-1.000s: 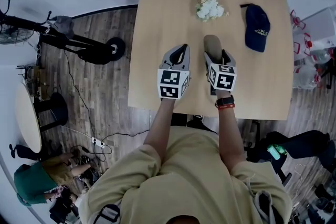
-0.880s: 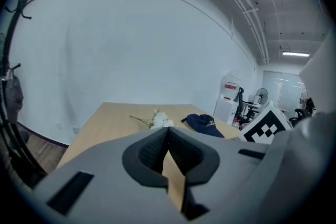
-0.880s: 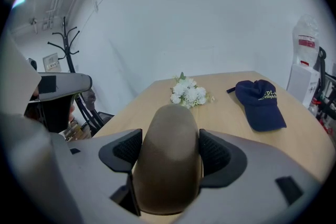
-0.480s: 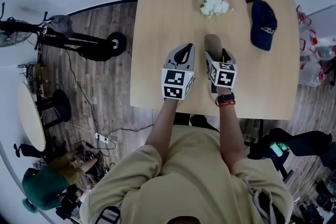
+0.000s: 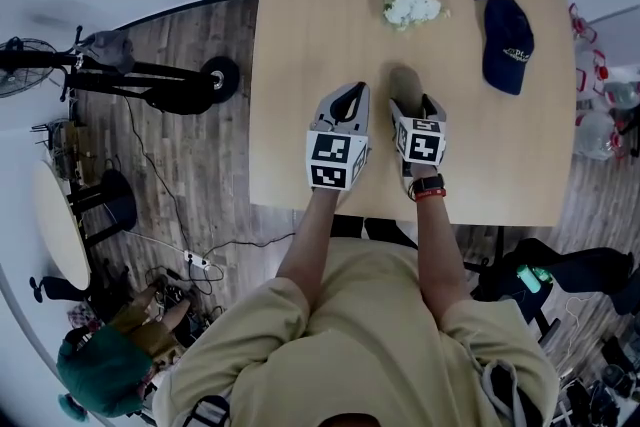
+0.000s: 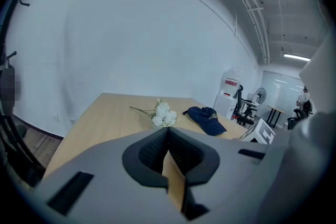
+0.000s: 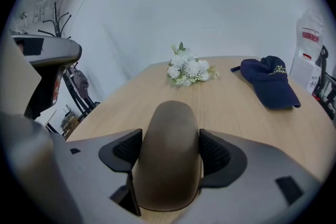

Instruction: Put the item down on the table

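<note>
The item is a smooth brown rounded object (image 5: 404, 83), and my right gripper (image 5: 411, 105) is shut on it just over the near middle of the wooden table (image 5: 300, 65). In the right gripper view the brown object (image 7: 168, 139) fills the gap between the black pads (image 7: 218, 152) of the right gripper (image 7: 169, 153). Whether it touches the tabletop I cannot tell. My left gripper (image 5: 346, 93) hovers close beside it on the left. In the left gripper view, my left gripper (image 6: 168, 150) has its jaws pressed together with nothing in them.
A bunch of white flowers (image 5: 412, 5) lies farther back on the table and a navy cap (image 5: 507, 30) at the back right. Both show ahead in the gripper views, flowers (image 7: 188, 71) and cap (image 7: 273, 84). The table's near edge (image 5: 400, 215) runs under my wrists. A fan stand (image 5: 150, 80) is on the floor at left.
The head view has shifted slightly. Both grippers stay in nearly the same place over the table, the right one still holding the brown object.
</note>
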Tool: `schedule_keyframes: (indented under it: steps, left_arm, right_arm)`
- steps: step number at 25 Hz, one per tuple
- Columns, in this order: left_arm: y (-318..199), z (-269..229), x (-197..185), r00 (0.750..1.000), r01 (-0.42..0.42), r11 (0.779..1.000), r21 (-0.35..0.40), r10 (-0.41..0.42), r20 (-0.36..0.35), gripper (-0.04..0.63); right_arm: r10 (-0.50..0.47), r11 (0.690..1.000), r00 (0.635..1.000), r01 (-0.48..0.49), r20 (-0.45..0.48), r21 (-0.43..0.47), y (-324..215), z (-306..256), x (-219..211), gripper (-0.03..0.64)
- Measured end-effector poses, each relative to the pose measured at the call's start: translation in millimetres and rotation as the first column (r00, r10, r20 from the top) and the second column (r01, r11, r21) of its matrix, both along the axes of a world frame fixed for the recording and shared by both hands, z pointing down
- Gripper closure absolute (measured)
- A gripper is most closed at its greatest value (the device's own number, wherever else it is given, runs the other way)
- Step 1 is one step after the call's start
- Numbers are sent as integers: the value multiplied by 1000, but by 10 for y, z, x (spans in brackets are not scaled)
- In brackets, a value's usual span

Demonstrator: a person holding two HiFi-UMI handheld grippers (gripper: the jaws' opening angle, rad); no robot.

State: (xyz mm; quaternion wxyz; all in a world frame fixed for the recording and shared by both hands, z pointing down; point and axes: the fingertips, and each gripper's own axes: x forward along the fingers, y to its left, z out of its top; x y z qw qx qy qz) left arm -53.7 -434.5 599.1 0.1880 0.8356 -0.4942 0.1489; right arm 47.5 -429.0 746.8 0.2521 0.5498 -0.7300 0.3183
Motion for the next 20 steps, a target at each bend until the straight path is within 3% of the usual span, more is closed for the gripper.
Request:
schedule_keyframes:
  steps: [9,20]
  left_arm:
    - [-19,87,-77,1000,18,1000,-11,-18,-9,572]
    - [116,-40,-135,999,42,999,9,-42,-9,572]
  right_arm:
    - [-12,1000,999,12,-40,-5,-9,46,-43,256]
    - [-7,1000,1000,7,8,27,130,-231,-30,272]
